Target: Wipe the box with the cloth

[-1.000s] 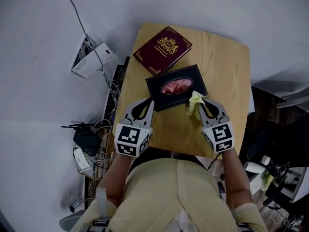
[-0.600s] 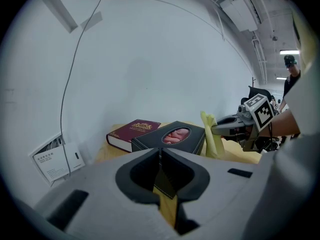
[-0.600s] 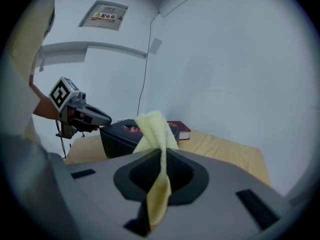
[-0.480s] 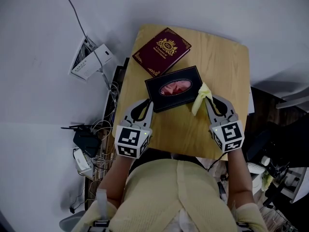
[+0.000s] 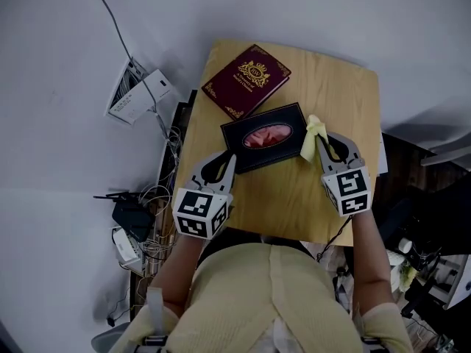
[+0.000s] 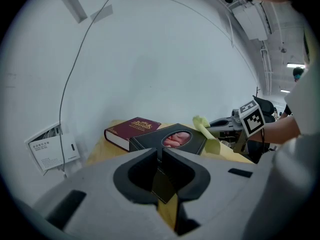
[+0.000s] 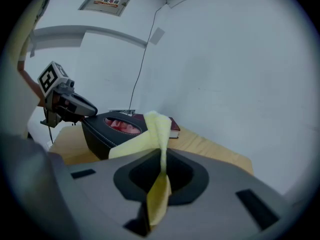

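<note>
On the wooden table [image 5: 294, 197] in the head view, the black tissue box [image 5: 283, 150] lies mid-table, with a maroon book [image 5: 246, 79] just behind it. The left gripper [image 5: 230, 159] is clenched on nothing, its tips at the box's near left corner. The right gripper [image 5: 324, 143] grasps the yellow cloth [image 5: 313, 132] just beside the box's right end, and I cannot tell whether cloth and box touch. The box looks light, so a sideways wipe could shove it into the book or skew it if the left tips are not truly bracing it.

In the left gripper view, the jaws meet, with the stitched corner of the tissue box [image 6: 167, 140] showing just beyond them. Closed tips give a narrow contact, so they could skid off the smooth lid and let the box spin.

In the right gripper view, the jaws pinch only a thin fold of the yellow cloth [image 7: 159, 134], and the rest stands loose above them. Drag across the lid could pull that fold free. The hard jaw tips could scrape the cover, and a loose end could snag the oval opening and haul out the pink tissue [image 7: 120, 125]
</note>
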Available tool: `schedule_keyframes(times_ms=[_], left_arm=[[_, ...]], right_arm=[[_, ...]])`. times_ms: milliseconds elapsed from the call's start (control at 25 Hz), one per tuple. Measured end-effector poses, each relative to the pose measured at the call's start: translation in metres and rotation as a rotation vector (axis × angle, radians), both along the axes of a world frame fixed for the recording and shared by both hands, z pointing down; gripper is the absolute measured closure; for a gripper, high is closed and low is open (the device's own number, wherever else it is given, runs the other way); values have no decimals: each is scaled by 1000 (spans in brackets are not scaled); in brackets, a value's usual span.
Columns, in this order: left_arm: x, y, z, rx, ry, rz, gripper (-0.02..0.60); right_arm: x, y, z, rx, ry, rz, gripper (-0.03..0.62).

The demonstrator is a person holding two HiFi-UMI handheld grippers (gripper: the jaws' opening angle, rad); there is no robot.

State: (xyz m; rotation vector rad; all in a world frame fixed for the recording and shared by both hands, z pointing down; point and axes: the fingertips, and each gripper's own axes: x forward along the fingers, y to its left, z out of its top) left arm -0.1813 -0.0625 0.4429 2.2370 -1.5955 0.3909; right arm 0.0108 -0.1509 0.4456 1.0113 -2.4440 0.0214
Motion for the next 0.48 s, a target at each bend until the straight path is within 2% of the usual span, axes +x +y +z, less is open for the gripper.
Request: schedule_keyframes(times_ms=[320,480], left_arm=[[-2,-9,0,36,85,6,560],[6,-24,0,30,140,14,560]], right_arm=[[2,3,9,-92,-64,-6,556],[16,11,10,-99,-66,43,556]])
